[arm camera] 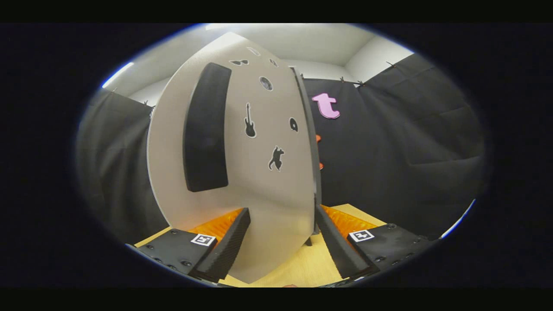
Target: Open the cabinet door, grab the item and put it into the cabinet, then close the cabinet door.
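Observation:
The white cabinet door (170, 142) stands very close ahead of me, turned at an angle so its free edge (312, 142) faces right. A long black handle (206, 129) runs vertically on its left part, and small black stickers dot the middle. My gripper (281, 210) is open, fingers wide apart. The left fingertip (242, 220) lies in front of the door's lower face. The right fingertip (322, 216) sits just beside the door's edge. I cannot tell whether either finger touches the panel.
A light wooden tabletop (302, 263) lies under the door and the fingers. Black cloth walls (410, 142) close the booth on the right and left, with open room to the right of the door's edge.

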The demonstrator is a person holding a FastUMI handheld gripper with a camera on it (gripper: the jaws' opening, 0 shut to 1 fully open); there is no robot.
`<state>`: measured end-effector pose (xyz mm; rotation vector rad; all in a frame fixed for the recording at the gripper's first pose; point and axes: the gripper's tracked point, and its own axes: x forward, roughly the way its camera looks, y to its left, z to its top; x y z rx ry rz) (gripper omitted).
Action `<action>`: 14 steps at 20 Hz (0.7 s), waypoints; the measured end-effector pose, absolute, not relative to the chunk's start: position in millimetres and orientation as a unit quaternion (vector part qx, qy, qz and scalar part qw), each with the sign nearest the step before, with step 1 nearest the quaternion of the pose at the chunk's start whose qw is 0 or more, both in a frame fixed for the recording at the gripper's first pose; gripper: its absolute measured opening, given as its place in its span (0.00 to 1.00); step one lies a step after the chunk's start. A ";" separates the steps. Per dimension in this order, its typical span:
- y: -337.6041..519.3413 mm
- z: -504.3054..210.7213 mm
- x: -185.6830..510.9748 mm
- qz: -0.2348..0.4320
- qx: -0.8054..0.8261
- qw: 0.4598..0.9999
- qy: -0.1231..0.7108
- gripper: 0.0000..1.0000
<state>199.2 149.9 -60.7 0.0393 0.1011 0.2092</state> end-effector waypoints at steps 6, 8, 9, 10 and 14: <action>187.5 -75.6 220.4 0.146 0.014 0.987 0.069 0.98; 196.3 -78.0 229.4 0.157 0.010 0.985 0.074 0.98; 202.5 -77.0 230.2 0.161 0.009 0.984 0.074 0.98; 205.8 -75.7 230.7 0.166 0.009 0.983 0.074 0.98; 218.5 -78.9 223.4 0.178 0.007 0.981 0.081 0.98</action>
